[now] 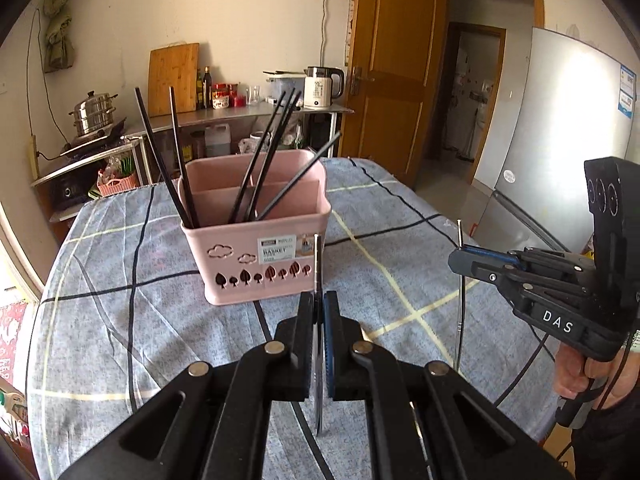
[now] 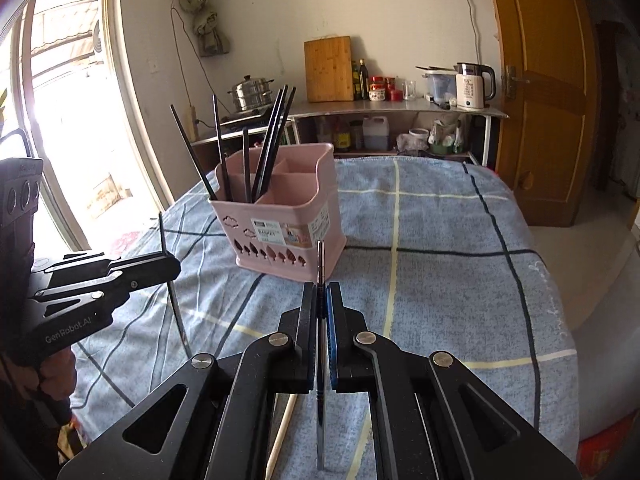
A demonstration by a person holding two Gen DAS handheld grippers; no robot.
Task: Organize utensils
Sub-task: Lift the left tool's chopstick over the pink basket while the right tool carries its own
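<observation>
Left hand-held gripper [image 1: 319, 308] is clamped on a thin upright metal utensil [image 1: 317, 264]; right hand-held gripper [image 2: 321, 300] likewise grips a slim steel rod [image 2: 320, 264], possibly a chopstick. Both are held vertical, apparently for dropping into the pink plastic compartmented basket [image 1: 256, 264] beyond, mid-tabletop [image 1: 400, 216], holding black chopsticks [image 1: 268, 152].

Home kitchen — kettle [image 1: 322, 87], fridge [image 1: 556, 128], steamer [image 2: 250, 92]

Both grippers are matte black plastic linkages with round silver pivot pins and blue pads on the finger insides. The right gripper [image 1: 454, 258], at the frame's right edge, carries white "DAS" lettering and a thin black cable. The left gripper [image 2: 176, 268], at left, reads "GenRobot.AI". Bare skin shows on each hand [image 1: 576, 376].
</observation>
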